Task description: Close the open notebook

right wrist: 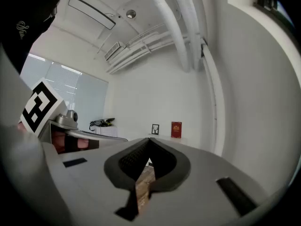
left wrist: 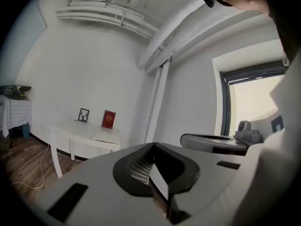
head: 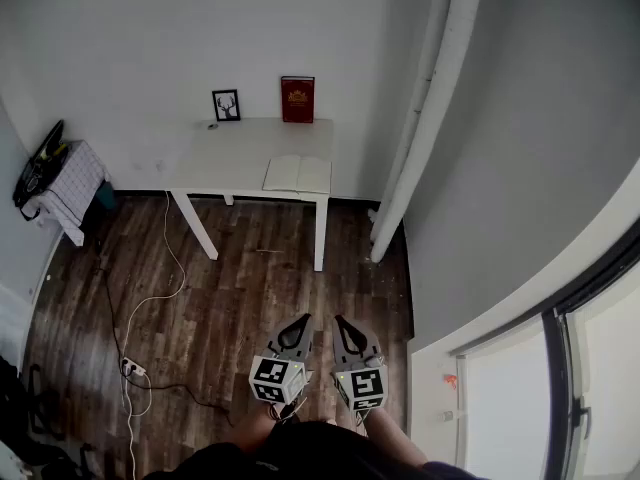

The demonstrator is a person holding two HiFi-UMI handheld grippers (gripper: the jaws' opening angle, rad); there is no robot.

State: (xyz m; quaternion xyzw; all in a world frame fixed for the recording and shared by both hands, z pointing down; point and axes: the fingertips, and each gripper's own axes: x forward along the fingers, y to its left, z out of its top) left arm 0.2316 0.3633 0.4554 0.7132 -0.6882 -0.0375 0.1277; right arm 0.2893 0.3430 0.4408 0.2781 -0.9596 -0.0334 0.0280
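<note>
Both my left gripper (head: 298, 326) and right gripper (head: 345, 328) are hanging closed and empty at the lower middle of the frame, well apart from the notebook (head: 297, 174) lying open on the bench (head: 230, 156) at upper middle, so I am judging the closing wholly undone.

Open floor (head: 262, 298) leads to the table (head: 232, 156); cables (head: 150, 304) trail left.

The right hand-held gripper (right wrist: 149, 144) has its jaws pressed together with nothing between them. Far ahead, a red book (right wrist: 176, 130) and a framed picture (right wrist: 155, 129) stand against the far wall (right wrist: 141, 98).
</note>
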